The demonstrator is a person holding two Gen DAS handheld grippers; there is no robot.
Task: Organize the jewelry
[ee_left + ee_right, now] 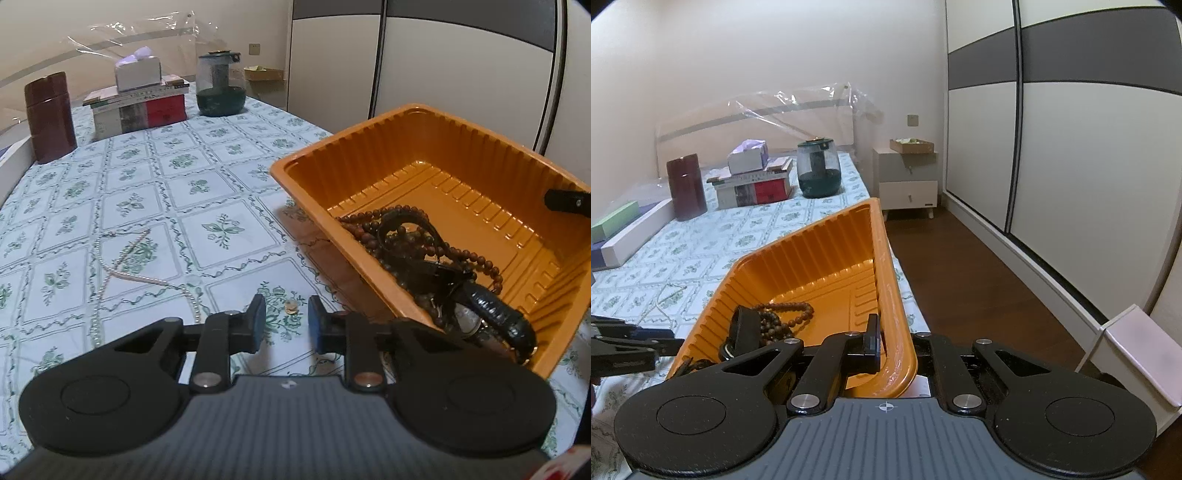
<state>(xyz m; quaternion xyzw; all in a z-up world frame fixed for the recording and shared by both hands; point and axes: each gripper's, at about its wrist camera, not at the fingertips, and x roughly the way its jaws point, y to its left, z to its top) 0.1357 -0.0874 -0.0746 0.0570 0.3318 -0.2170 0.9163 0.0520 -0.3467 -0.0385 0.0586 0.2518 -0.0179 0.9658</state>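
Note:
An orange plastic tray (406,144) stands at the right of the flowered tablecloth. It holds brown bead strands (406,243) and a black watch (491,314), heaped toward its near corner. My right gripper (892,332) is shut on the tray's (812,247) near right rim, one finger inside and the other hidden behind the wall. My left gripper (285,314) hovers low over the cloth just left of the tray, jaws narrowly open. A small gold piece (291,306) lies on the cloth in the gap at their tips, untouched. A pearl necklace (107,269) sprawls further left.
At the table's far end stand a dark red canister (50,118), a book stack with a tissue box (140,107) and a dark green glass pot (219,88). Flat boxes (628,229) line the left edge. Right of the table are wooden floor, a bedside cabinet (908,181) and a wardrobe.

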